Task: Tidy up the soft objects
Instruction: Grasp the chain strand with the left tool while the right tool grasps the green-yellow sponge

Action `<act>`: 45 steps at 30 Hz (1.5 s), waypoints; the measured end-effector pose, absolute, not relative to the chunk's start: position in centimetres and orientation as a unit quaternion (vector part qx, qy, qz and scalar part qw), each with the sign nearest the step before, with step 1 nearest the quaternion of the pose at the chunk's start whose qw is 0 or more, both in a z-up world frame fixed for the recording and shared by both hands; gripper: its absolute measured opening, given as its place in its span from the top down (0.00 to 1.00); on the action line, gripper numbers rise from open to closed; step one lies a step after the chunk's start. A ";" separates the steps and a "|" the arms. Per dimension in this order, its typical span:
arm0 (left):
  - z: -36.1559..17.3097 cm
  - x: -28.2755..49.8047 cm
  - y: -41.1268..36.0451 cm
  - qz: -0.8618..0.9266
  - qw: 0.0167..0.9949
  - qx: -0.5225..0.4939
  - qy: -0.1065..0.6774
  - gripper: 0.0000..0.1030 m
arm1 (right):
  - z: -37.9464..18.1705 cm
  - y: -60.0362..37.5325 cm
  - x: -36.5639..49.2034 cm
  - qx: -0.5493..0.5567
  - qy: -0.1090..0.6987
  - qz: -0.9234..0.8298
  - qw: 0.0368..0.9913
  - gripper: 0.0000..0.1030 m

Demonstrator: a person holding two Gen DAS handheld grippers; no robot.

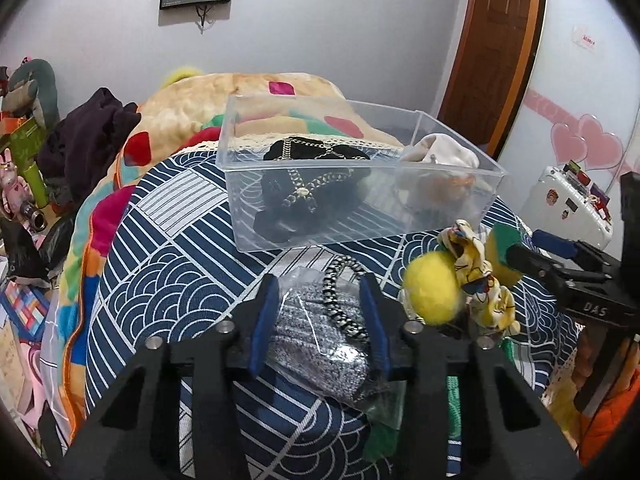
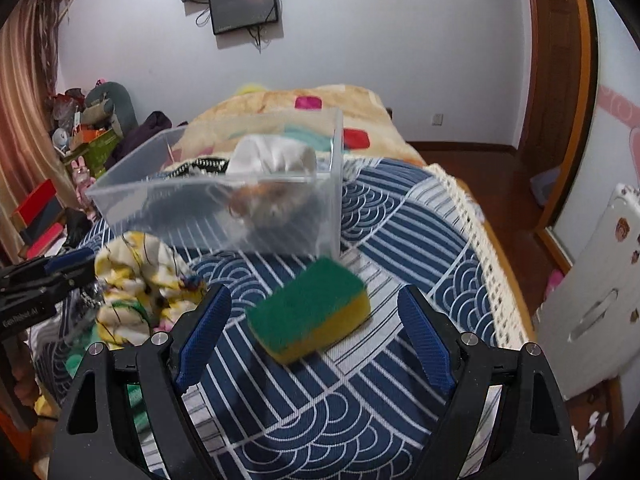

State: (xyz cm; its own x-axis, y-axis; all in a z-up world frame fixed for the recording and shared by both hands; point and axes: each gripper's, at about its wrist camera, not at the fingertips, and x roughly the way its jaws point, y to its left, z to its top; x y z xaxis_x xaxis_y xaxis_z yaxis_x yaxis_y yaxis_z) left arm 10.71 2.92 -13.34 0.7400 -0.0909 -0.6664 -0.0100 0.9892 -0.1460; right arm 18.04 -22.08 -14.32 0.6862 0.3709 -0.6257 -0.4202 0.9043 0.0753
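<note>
A clear plastic bin (image 1: 452, 208) (image 2: 132, 184) stands on the blue patterned bed. It holds a black item with a chain (image 1: 312, 176) and a white cloth (image 1: 440, 152) (image 2: 272, 156). My left gripper (image 1: 322, 284) is open around a grey knit item in a plastic bag (image 1: 316, 332) with a black-and-white cord on it. My right gripper (image 2: 314, 300) is open around a green-and-yellow sponge (image 2: 312, 312) lying on the bed; the sponge also shows in the left wrist view (image 1: 502, 248). A yellow pom-pom (image 1: 432, 292) and a yellow printed scrunchie (image 1: 476, 276) (image 2: 132, 280) lie between the grippers.
A colourful quilt (image 1: 192, 120) lies bunched behind the bin. Dark clothes (image 1: 84, 136) and clutter sit at the left. The bed's lace edge (image 2: 488, 248) drops to a wooden floor on the right, by a white suitcase (image 2: 592, 304). A door (image 1: 492, 40) is at the back right.
</note>
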 end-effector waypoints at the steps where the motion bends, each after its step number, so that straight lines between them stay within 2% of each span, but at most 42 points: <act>1: -13.3 10.7 2.9 -0.024 0.930 -0.070 0.360 0.65 | -14.4 -22.1 18.1 -0.037 0.334 0.217 0.917 0.20; 4: -13.4 10.6 2.6 -0.028 0.931 -0.067 0.358 0.68 | -14.6 -21.9 18.1 -0.037 0.337 0.221 0.914 0.21; 6: -13.4 10.5 2.5 -0.029 0.931 -0.067 0.357 0.71 | -14.9 -21.7 18.0 -0.043 0.340 0.222 0.913 0.29; 8: -13.4 10.4 2.5 -0.030 0.932 -0.066 0.355 0.75 | -15.0 -21.7 18.0 -0.044 0.346 0.230 0.908 0.43; 16: -13.0 10.2 2.3 -0.026 0.935 -0.055 0.348 0.87 | -14.5 -21.5 17.4 -0.046 0.335 0.238 0.910 0.51; 26: -11.7 9.9 3.2 -0.011 0.940 -0.051 0.337 0.94 | -13.9 -21.8 17.5 -0.035 0.327 0.245 0.912 0.52; 33: -11.9 11.0 4.2 -0.010 0.930 -0.050 0.365 0.94 | -13.8 -22.1 17.4 -0.029 0.326 0.250 0.911 0.52; 34: -12.1 11.1 4.2 -0.010 0.929 -0.051 0.368 0.90 | -13.8 -22.1 17.4 -0.028 0.326 0.251 0.911 0.52; 35: -12.2 11.0 4.3 -0.007 0.927 -0.053 0.371 0.82 | -13.8 -22.1 17.4 -0.028 0.327 0.252 0.911 0.52; 37: -12.2 10.8 4.5 -0.005 0.928 -0.058 0.369 0.75 | -13.9 -22.2 17.4 -0.026 0.327 0.252 0.910 0.52; 45: -10.8 9.9 3.6 -0.013 0.938 -0.051 0.342 0.75 | -13.7 -22.4 17.4 -0.020 0.326 0.252 0.911 0.52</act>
State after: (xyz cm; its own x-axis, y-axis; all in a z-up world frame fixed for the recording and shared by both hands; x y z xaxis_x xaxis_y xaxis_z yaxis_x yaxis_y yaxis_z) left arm 9.86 3.65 -10.75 0.7656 -0.0596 -0.6405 -0.0102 0.9944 -0.1048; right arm 17.44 -22.37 -13.74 0.6597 0.4468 -0.6043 -0.4730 0.8717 0.1280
